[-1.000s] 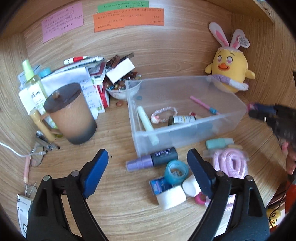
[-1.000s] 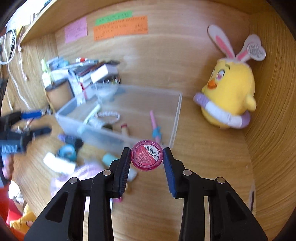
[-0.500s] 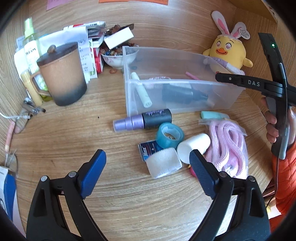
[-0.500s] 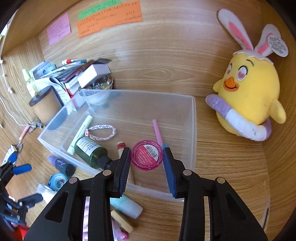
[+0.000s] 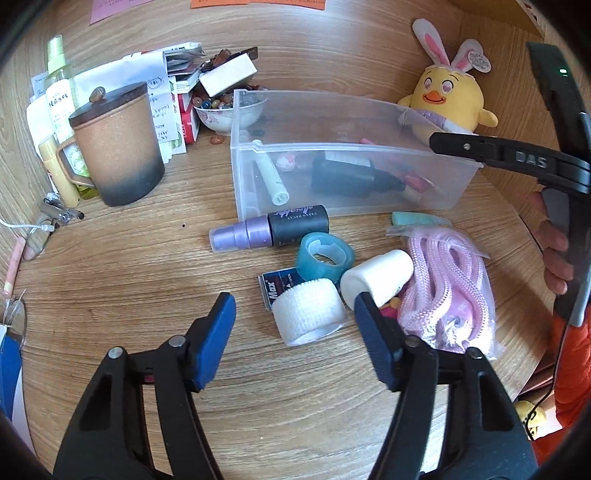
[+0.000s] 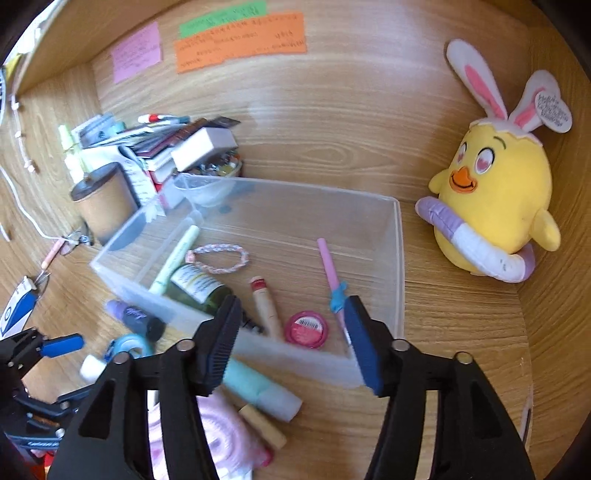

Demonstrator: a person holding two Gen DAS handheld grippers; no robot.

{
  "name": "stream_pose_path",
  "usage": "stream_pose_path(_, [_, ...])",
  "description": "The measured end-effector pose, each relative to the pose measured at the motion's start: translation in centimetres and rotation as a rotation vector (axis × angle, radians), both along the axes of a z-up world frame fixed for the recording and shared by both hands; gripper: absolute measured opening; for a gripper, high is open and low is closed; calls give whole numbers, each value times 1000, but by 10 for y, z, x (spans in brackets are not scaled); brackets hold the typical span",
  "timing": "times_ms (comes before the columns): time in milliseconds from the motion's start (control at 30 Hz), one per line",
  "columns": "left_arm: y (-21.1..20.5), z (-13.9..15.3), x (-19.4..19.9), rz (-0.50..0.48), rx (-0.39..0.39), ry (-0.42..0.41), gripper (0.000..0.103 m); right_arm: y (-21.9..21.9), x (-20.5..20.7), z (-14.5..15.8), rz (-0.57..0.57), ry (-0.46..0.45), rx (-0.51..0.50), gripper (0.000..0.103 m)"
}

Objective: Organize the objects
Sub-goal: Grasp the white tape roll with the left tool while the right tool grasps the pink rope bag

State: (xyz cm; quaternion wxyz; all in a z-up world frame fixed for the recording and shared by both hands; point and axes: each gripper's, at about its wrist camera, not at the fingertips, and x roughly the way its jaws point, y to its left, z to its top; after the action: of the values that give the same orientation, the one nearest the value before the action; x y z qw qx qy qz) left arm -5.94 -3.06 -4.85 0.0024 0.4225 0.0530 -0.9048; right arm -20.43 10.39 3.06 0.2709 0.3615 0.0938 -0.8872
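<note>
Above the clear bin, the right gripper is held wide apart and empty; the pink jar lies inside. The left gripper is spread around the white roll, untouched.

So the setting is a light wood-grain worktop tucked into a nook, with a back wall panel and side panel in the same wood. Stuck on the back wall are an orange note, a green note just above it and a pink note off to the left. Lighting is bright and pretty even.
</note>
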Motion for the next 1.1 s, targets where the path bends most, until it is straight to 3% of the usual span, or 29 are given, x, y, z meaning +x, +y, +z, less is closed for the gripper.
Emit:
stream_pose_path(133, [0, -7, -1, -17, 35, -19, 41, 1, 27, 0, 18, -5, -34, 75])
stream_pose_path(500, [6, -10, 14, -33, 46, -5, 39, -25, 82, -45, 15, -102, -12, 89])
stream_pose_path(600, [4, -10, 22, -35, 40, -2, 39, -28, 91, -51, 9, -59, 29, 91])
stream_pose_path(867, [11, -8, 36, -81, 23, 10, 39, 10, 98, -59, -1, -108, 60, 92])
stream_pose_path(1100, [16, -12, 29, -79, 25, -5, 39, 40, 87, -58, -24, -186, -14, 92])
